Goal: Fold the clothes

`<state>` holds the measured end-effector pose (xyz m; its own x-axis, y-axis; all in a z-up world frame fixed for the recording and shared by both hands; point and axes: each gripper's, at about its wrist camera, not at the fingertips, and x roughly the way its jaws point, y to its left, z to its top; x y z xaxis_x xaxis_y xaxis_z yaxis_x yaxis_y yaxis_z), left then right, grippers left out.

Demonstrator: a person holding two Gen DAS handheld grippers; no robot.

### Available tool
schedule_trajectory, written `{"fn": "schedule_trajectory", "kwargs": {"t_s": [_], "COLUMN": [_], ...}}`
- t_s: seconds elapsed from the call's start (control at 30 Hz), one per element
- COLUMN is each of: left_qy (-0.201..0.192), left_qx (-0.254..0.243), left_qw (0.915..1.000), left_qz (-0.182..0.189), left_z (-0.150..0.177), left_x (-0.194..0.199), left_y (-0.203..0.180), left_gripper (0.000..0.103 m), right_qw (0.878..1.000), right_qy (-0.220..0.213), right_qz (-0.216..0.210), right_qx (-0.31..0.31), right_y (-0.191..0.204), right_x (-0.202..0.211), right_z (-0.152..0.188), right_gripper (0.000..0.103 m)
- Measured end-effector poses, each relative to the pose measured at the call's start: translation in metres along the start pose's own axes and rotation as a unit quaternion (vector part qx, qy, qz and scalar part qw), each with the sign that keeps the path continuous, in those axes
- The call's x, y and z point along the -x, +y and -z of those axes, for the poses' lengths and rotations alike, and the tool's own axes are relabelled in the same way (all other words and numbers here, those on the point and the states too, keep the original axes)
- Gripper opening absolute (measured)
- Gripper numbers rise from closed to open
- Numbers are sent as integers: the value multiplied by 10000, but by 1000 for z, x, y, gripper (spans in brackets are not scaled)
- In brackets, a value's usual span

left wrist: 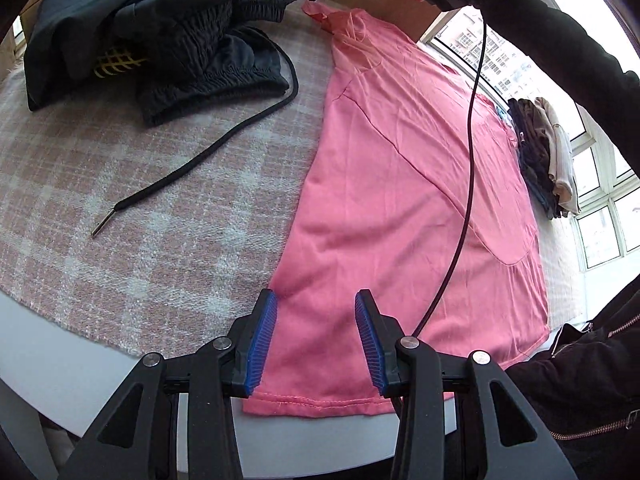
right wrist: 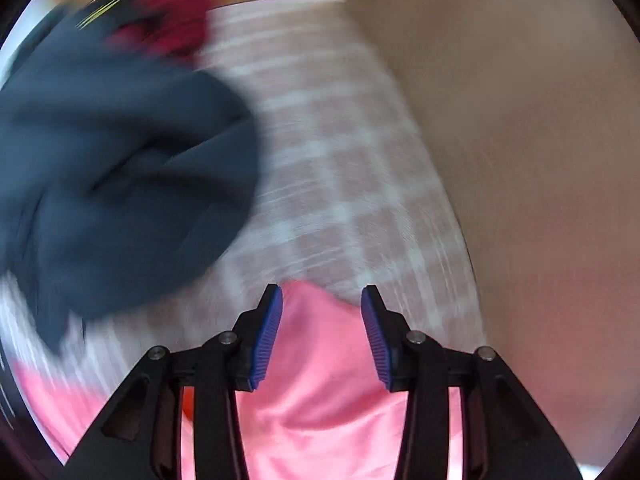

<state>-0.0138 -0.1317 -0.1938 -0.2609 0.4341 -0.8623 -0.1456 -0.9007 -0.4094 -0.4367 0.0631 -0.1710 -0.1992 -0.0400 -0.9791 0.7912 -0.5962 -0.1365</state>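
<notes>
While the pink shirt (left wrist: 404, 184) lies spread flat on the plaid cloth (left wrist: 132, 216) covering the worktop (left wrist: 60, 344), the left tool (left wrist: 316, 340) hangs over its hem, fingers spread, gripping nothing. At the far corner, the right tool (right wrist: 322, 336) is likewise spread above the fabric. Dark clothes (left wrist: 140, 40) are heaped beside the shirt, drawstring (left wrist: 192, 160) trailing; folded garments (left wrist: 544, 156) are stacked beyond.

We see a pink checked cloth (left wrist: 160, 208) spread over the white worktop (left wrist: 60, 344), windows (left wrist: 600, 232) beyond, and a black cable (left wrist: 472, 140).
</notes>
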Motion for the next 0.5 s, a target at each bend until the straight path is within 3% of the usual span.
{"fn": "schedule_trajectory", "kwargs": {"t_s": [0.2, 0.33, 0.4, 0.5], "left_qy": [29, 98, 124, 143], "left_qx": [40, 18, 16, 27], "left_qw": [10000, 9999, 9999, 9998], "left_qz": [30, 46, 64, 99], "left_z": [-3, -7, -8, -11], "left_x": [0, -1, -2, -3], "left_y": [2, 3, 4, 4], "left_gripper": [39, 39, 39, 39], "right_qw": [9961, 9955, 9955, 9955], "right_qy": [327, 255, 193, 77], "right_qz": [-223, -304, -330, -368], "right_qx": [786, 859, 871, 870], "right_y": [5, -3, -8, -18], "right_x": [-18, -16, -14, -8], "right_z": [-2, 3, 6, 12], "right_gripper": [49, 46, 3, 3]}}
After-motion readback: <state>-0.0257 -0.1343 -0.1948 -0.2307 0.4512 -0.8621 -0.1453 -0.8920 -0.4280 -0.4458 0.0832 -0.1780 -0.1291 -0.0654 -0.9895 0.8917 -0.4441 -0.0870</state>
